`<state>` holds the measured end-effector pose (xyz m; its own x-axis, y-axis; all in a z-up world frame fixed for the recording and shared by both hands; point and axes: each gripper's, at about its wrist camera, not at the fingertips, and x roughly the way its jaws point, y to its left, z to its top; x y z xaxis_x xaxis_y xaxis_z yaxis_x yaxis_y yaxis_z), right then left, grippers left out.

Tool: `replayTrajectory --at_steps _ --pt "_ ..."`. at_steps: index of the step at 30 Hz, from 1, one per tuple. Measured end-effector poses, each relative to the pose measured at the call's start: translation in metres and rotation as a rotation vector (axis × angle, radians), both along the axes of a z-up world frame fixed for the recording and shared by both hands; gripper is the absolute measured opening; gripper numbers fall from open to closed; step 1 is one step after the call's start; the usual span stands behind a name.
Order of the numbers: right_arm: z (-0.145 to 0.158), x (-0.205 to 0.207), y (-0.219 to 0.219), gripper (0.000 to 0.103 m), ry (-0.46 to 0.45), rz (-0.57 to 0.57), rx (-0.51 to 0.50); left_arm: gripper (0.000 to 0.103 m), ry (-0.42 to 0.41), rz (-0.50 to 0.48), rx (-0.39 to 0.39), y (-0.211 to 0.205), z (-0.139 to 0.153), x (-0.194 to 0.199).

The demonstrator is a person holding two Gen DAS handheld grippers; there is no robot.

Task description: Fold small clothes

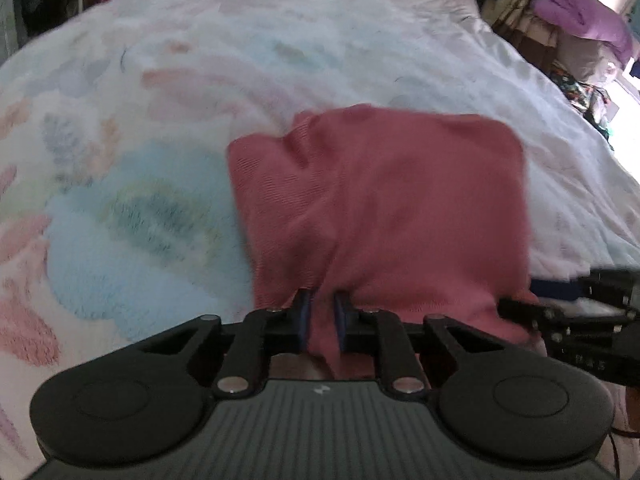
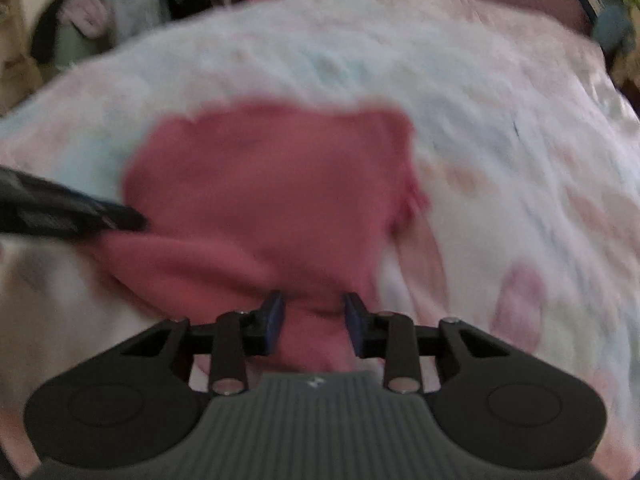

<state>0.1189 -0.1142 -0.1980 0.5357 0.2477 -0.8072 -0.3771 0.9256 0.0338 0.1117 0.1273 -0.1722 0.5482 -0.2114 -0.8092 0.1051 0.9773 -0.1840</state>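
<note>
Both tools are pinching the near edge of the pink garment [image 1: 380, 200]: left tool [image 1: 320, 316], right tool [image 2: 314, 316]. Advice: keep the edge taut and level while carrying it over the bed [image 1: 200, 60], so the fold is landing square.

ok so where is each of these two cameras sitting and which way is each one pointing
Left wrist view: rides on the left claw, looking forward over the bed; its own two fingers pinch the near edge of the pink garment; the right claw enters from the right.
Right wrist view: rides on the right claw, facing the same way, blurred; its fingers straddle the garment's near edge; the left claw enters from the left.
Shared: the pink garment, the floral bedspread, and each other's claw.
</note>
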Motion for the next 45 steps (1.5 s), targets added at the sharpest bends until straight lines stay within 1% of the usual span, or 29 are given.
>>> replayTrajectory --at_steps 2,3,4,6,8,10,12,13,14,16,17,19,23,26,28,30,32,33,35,36,37,38,39,40,41,42,43,44,45 --pt "-0.01 0.006 -0.018 0.036 0.069 -0.058 0.103 0.019 0.013 0.007 -0.029 0.005 0.004 0.0" --pt "-0.008 0.008 -0.023 0.036 0.078 -0.069 0.127 0.019 0.01 0.005 -0.046 0.007 0.009 -0.001" --pt "-0.003 0.009 -0.023 0.036 0.073 -0.062 0.126 0.02 -0.005 0.0 -0.059 0.009 0.016 -0.003" --pt "0.014 0.008 -0.024 0.035 0.038 -0.047 0.131 0.02 -0.063 0.003 -0.072 0.013 0.032 -0.006" --pt "0.037 0.01 -0.026 0.029 -0.027 -0.04 0.158 0.02 -0.109 0.016 -0.101 0.018 0.049 0.002" --pt "0.055 0.017 -0.024 0.017 -0.086 -0.034 0.17 0.02 -0.135 0.032 -0.114 0.019 0.059 0.018" --pt "0.067 0.036 -0.019 0.011 -0.14 -0.034 0.177 0.02 -0.151 0.04 -0.103 0.018 0.06 0.037" --pt "0.069 0.045 -0.015 0.008 -0.153 -0.037 0.173 0.02 -0.152 0.046 -0.112 0.017 0.059 0.046" --pt "0.069 0.057 -0.011 0.007 -0.163 -0.043 0.164 0.02 -0.145 0.051 -0.131 0.017 0.055 0.056" --pt "0.064 0.078 -0.007 0.0 -0.167 -0.067 0.133 0.018 -0.114 0.08 -0.143 0.014 0.042 0.072" --pt "0.06 0.089 -0.005 0.0 -0.167 -0.071 0.123 0.013 -0.087 0.089 -0.135 0.012 0.033 0.08" --pt "0.046 0.108 -0.003 0.0 -0.136 -0.077 0.089 0.008 -0.04 0.108 -0.088 0.011 0.015 0.091" --pt "0.012 0.129 -0.009 0.0 -0.054 -0.101 0.06 0.008 0.009 0.128 -0.108 0.016 -0.008 0.101" --pt "-0.008 0.132 -0.014 0.0 -0.012 -0.11 0.052 0.009 0.018 0.112 -0.091 0.014 -0.011 0.102" --pt "-0.011 0.13 -0.019 0.0 0.002 -0.125 0.066 0.01 0.02 0.105 -0.073 0.013 -0.007 0.101" --pt "-0.005 0.13 -0.023 0.0 0.013 -0.142 0.069 0.01 0.015 0.114 -0.059 0.012 0.006 0.098" --pt "0.01 0.121 -0.026 0.002 0.005 -0.139 0.087 0.02 -0.021 0.118 -0.027 0.009 0.026 0.089" --pt "0.019 0.114 -0.027 0.003 -0.012 -0.132 0.091 0.023 -0.046 0.112 -0.004 0.006 0.038 0.081" --pt "0.042 0.093 -0.03 0.018 -0.06 -0.122 0.105 0.032 -0.104 0.098 0.037 0.0 0.063 0.062" --pt "0.053 0.084 -0.032 0.035 -0.077 -0.123 0.114 0.034 -0.137 0.098 0.061 -0.003 0.077 0.051" --pt "0.065 0.072 -0.033 0.043 -0.099 -0.124 0.128 0.038 -0.163 0.099 0.081 -0.006 0.09 0.041" --pt "0.078 0.06 -0.034 0.046 -0.127 -0.117 0.143 0.046 -0.191 0.105 0.106 -0.009 0.103 0.03" --pt "0.092 0.045 -0.035 0.052 -0.157 -0.102 0.15 0.051 -0.22 0.118 0.137 -0.013 0.116 0.018" --pt "0.105 0.031 -0.035 0.06 -0.189 -0.089 0.147 0.063 -0.258 0.129 0.16 -0.016 0.129 0.005" --pt "0.116 0.017 -0.035 0.064 -0.217 -0.08 0.138 0.076 -0.306 0.14 0.186 -0.02 0.14 -0.008" --pt "0.128 0.002 -0.035 0.07 -0.253 -0.076 0.129 0.081 -0.345 0.151 0.213 -0.024 0.149 -0.019" --pt "0.138 -0.015 -0.034 0.077 -0.292 -0.08 0.123 0.089 -0.395 0.159 0.239 -0.03 0.157 -0.033" --pt "0.146 -0.03 -0.034 0.079 -0.322 -0.082 0.119 0.094 -0.435 0.159 0.261 -0.035 0.163 -0.044" --pt "0.154 -0.042 -0.032 0.081 -0.344 -0.078 0.115 0.096 -0.47 0.159 0.287 -0.043 0.169 -0.056"
